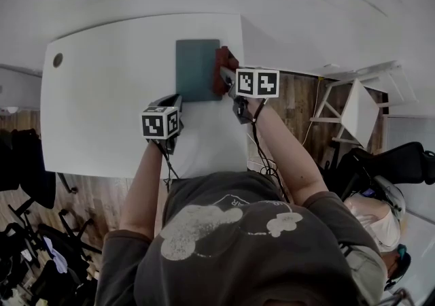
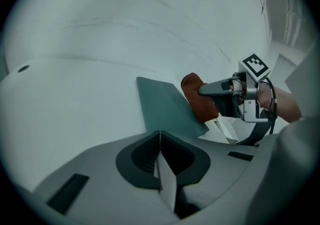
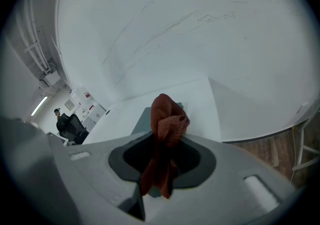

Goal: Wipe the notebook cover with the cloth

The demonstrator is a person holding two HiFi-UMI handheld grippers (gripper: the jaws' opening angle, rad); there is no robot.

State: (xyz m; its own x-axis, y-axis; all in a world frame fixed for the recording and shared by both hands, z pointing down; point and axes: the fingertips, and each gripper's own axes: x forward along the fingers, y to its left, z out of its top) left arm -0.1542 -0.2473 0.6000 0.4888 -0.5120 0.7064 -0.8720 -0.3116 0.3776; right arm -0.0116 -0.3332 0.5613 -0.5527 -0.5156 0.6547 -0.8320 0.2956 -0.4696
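R gripper [image 1: 228, 80]: clamped tight on bunched red-brown cloth [image 1: 222, 65], wad poking out past jaws, held at 3 o'clock edge of notebook [image 1: 197, 70]. Notebook: flat, closed, dark teal cover up, toward 12 o'clock side of white table [image 1: 102, 114]. L gripper [image 1: 167, 104]: jaws pressed together, nothing btwn, near notebook's 7 o'clock corner, over bare tabletop.
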